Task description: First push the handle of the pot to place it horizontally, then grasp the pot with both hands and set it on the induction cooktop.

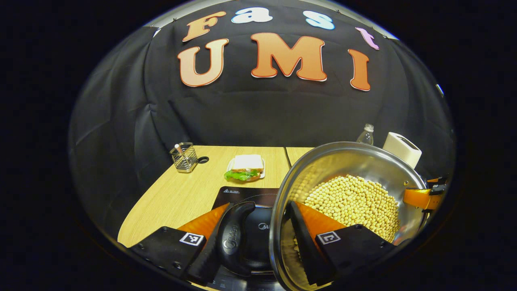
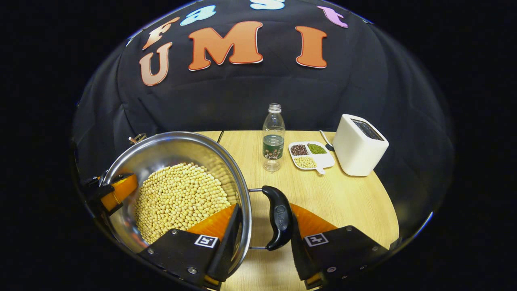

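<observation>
From the left gripper view I see my left gripper (image 1: 250,242) straddling one side of the pot (image 1: 351,161): one finger sits inside the bowl against the wall, the other outside the black side handle (image 1: 236,236), so handle and rim lie between the jaws, which are closed down to about that width. Both fingers seem to press on that side of the pot, though I cannot see the contact on the outer face clearly. The pot is steel and holds a bed of soybeans (image 1: 355,204); it fills the right half of this view and hangs tilted over the black induction cooktop (image 1: 246,194), whose front edge shows under the handle. Whether the base touches the glass I cannot tell. Across the bowl the right gripper appears at the far rim. From the right gripper view my right gripper (image 2: 264,232) does the same on the other side: one finger is inside the pot (image 2: 177,141) beside the soybeans (image 2: 177,198), the other outside the second black handle (image 2: 278,216), jaws partly closed around rim and handle. The left gripper shows at the opposite rim. Behind the pot on the wooden table (image 2: 347,198) stand a clear bottle (image 2: 273,139), a divided dish of beans (image 2: 311,155) and a white toaster (image 2: 359,149). In the left gripper view, beyond the cooktop, there is a sandwich on a plate (image 1: 245,167) and a wire utensil holder (image 1: 183,157).
</observation>
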